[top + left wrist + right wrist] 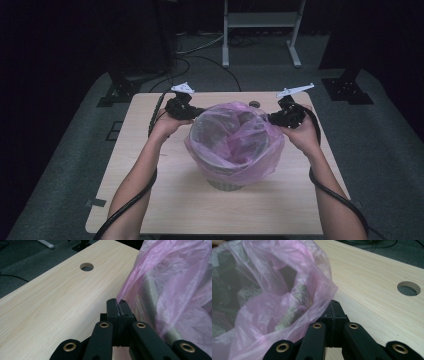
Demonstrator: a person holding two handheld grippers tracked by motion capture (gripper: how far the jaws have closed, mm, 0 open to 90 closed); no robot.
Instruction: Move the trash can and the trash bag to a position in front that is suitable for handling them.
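— Where is the bin?
— The bin [225,182] stands mid-tabletop [165,200], nearer the far edge, draped in a pink bag [235,145].
— And the grippers?
— The left gripper [118,305] and right gripper [333,305] each pinch the bag's rim, on opposite sides.

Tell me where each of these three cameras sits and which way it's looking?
High view: above the person's side, looking forward and down at the table; forearms, both hands show.
Left gripper view: rides the left gripper, looking along its closed jaws at the pink bag.
Right gripper view: rides the right gripper, jaws closed at the bag's edge.
Shared: bag, table hole.
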